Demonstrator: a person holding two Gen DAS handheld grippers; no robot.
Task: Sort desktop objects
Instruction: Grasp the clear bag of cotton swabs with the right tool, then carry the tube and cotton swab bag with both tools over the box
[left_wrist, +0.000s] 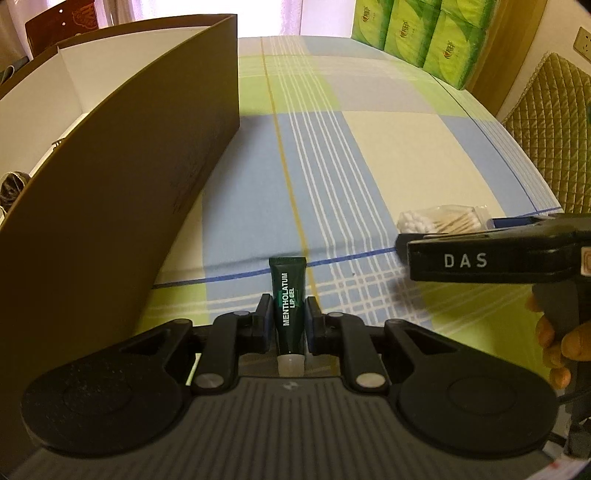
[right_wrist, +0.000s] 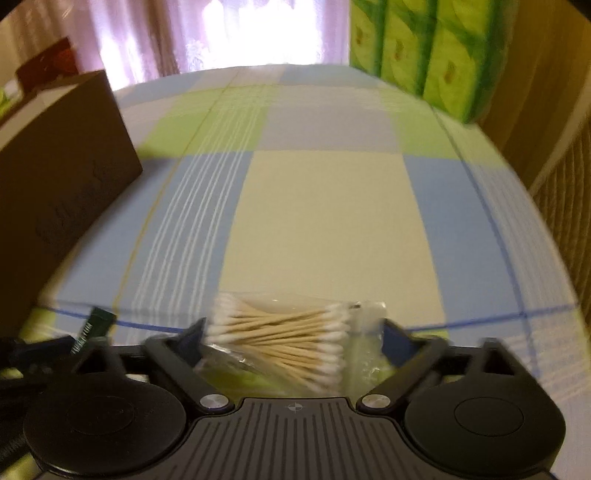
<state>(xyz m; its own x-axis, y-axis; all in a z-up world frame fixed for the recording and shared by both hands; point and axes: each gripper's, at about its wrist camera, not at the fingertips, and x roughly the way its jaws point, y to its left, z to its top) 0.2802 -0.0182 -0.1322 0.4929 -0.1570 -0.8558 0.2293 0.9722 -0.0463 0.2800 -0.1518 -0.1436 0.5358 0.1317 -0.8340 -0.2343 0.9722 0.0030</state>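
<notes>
Both items are picked up, neither boxed yet. The left gripper (left_wrist: 287, 314) clamps the dark green lip-gel tube (left_wrist: 289, 301); the right gripper (right_wrist: 291, 332) grasps the clear bag of wooden cotton swabs (right_wrist: 280, 332). The brown cardboard box (left_wrist: 122, 177) stands to their left (still to be reached).

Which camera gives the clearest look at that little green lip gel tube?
The left wrist view: the lip gel tube sits centred between the left gripper fingers, label readable. The right wrist view catches only a blurred end at its left edge.

Both wrist cams low, close over tablecloth (left_wrist: 388, 155), facing window; share brown box (right_wrist: 70, 155).
</notes>
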